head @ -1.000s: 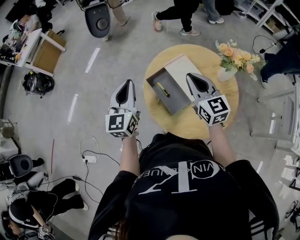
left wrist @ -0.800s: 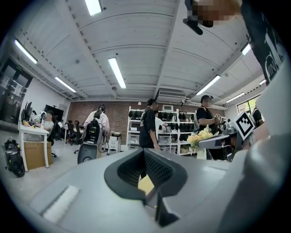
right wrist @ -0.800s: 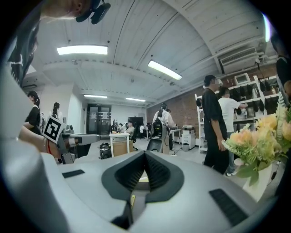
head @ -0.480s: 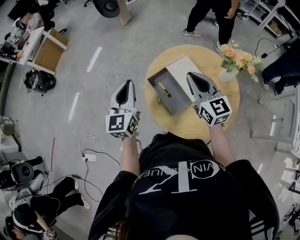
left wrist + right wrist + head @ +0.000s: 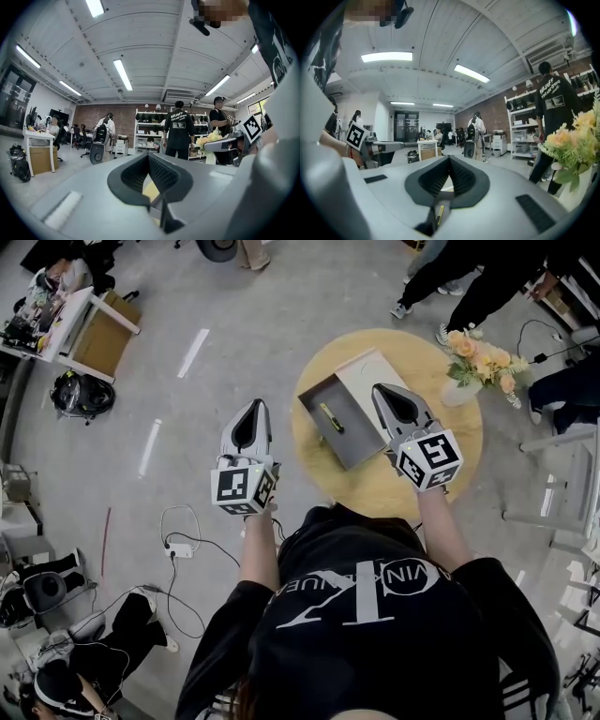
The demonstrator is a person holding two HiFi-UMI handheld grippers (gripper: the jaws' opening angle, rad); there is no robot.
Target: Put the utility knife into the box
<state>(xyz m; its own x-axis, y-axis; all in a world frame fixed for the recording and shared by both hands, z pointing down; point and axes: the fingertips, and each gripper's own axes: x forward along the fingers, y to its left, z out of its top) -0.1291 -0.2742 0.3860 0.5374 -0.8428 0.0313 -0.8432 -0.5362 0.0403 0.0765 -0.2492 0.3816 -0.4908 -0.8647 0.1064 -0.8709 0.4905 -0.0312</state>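
Observation:
A yellow utility knife (image 5: 328,417) lies inside the open grey box (image 5: 362,444) on the round wooden table (image 5: 412,479). The box's pale lid (image 5: 367,379) leans open behind it. My right gripper (image 5: 383,391) hovers over the box's right side, shut and empty, its jaws meeting at the tip (image 5: 450,161). My left gripper (image 5: 253,407) hangs over the floor left of the table, also shut with nothing in it (image 5: 149,157). Neither gripper touches the knife or the box.
A vase of peach flowers (image 5: 476,360) stands at the table's far right edge. People walk on the floor beyond the table (image 5: 469,282). A power strip with cables (image 5: 178,549) lies on the floor at the left, and a desk with a cardboard box (image 5: 89,334) stands far left.
Both grippers stay where they were. The people walking behind the table have moved to the right, and the view has shifted slightly.

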